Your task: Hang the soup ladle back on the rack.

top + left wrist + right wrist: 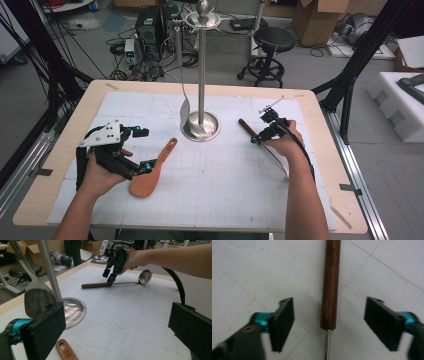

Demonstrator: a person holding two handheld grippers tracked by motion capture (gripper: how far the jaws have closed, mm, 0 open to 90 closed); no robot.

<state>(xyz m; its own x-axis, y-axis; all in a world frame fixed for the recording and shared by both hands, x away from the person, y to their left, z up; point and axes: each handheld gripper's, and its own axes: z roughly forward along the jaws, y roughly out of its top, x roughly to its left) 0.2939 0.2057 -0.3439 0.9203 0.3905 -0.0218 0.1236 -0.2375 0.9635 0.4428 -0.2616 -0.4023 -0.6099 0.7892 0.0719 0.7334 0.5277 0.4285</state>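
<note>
Ladle (330, 285) on table (60, 150), between open jaws

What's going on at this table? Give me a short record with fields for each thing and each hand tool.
ladle: lies flat on the white mat, dark wooden handle, metal bowl
right gripper: over the ladle, jaws open either side of the handle's lower end, pads not touching it
left gripper: open, holding nothing
wooden spatula: flat on the mat beside the left gripper
metal stand: upright pole on a round base, a metal turner hanging from it
</note>
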